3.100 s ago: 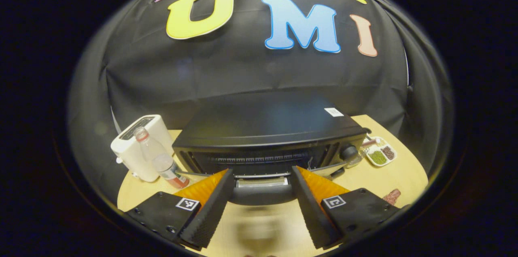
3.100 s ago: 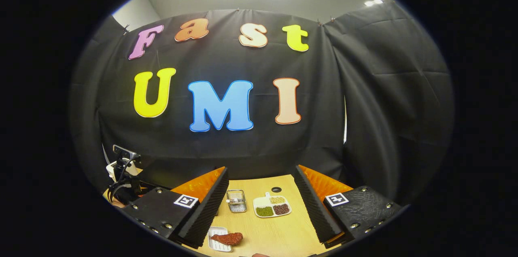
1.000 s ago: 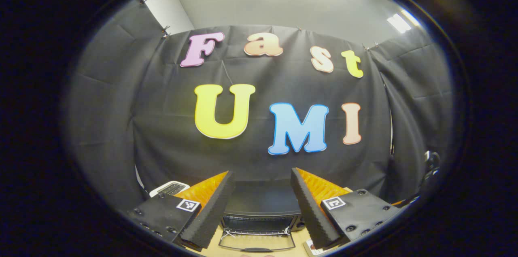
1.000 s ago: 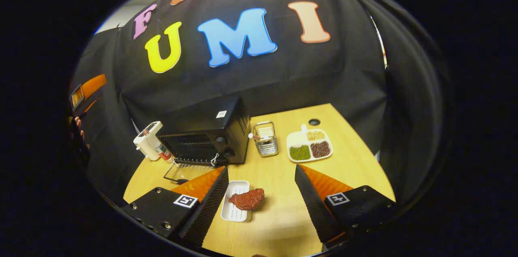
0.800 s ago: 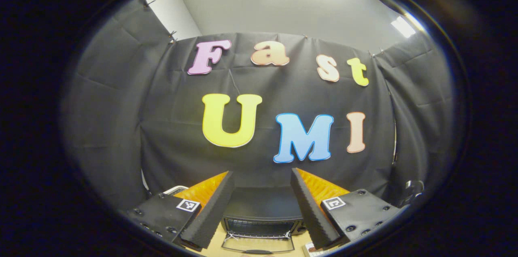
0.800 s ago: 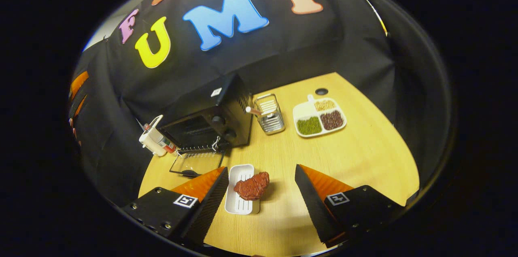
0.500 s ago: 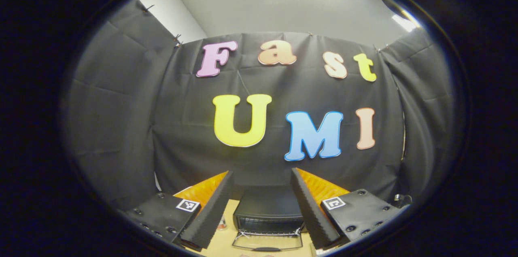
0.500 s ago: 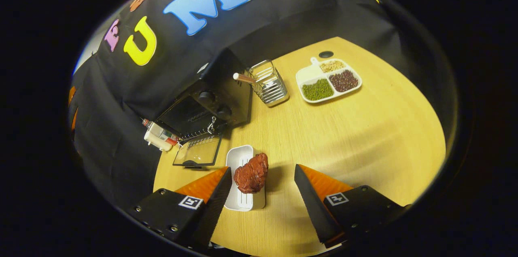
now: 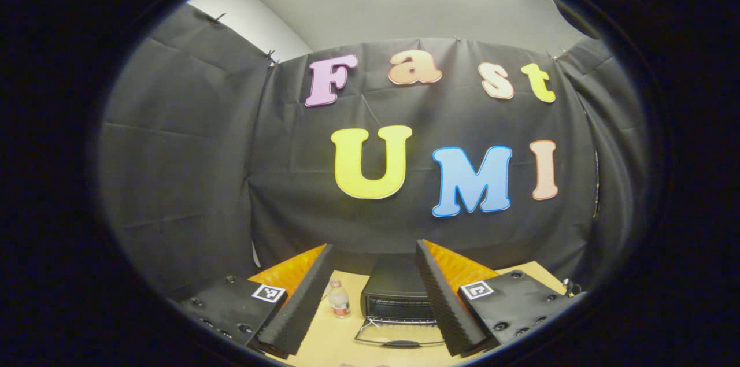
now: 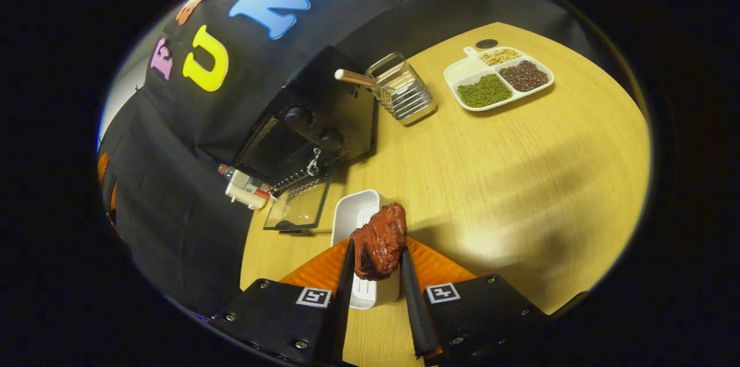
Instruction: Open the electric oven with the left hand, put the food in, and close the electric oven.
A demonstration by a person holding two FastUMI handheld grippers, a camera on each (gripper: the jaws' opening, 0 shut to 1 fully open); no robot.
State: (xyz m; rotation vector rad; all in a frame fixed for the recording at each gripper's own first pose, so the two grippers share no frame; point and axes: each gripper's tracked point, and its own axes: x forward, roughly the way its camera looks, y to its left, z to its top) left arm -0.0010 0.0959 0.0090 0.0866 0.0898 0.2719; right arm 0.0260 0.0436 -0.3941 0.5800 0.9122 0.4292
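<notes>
My right gripper (image 10: 374, 274) has both fingers pressed against the sides of the piece of red meat (image 10: 379, 240), pinching it over the near end of the small white tray (image 10: 354, 218) that sits on the wooden table (image 10: 520, 170); I cannot tell whether the meat is lifted clear of the tray or resting on it. My left gripper (image 9: 373, 297) is spread wide with nothing between its fingers, held up well back from the table and looking toward the booth wall. Between those spread fingers in the left gripper view I see the black electric oven (image 9: 399, 297) with its glass door (image 9: 399, 338) folded down flat in front of it, and a small clear bottle (image 9: 339, 300) with a red label standing just beside the oven. In the right gripper view the oven (image 10: 312, 118) stands at the far left of the table near the cloth wall, two round knobs on its front panel, its door (image 10: 298, 208) lying open and close to the white tray's far end. A white appliance (image 10: 245, 193) lies just beyond the oven, next to the bottle. A wire rack basket (image 10: 402, 92) with a wooden-handled tool in it stands just beside the oven's side, and farther along the table sits a white divided dish (image 10: 500, 79) with green, dark red and pale beans in separate compartments.
</notes>
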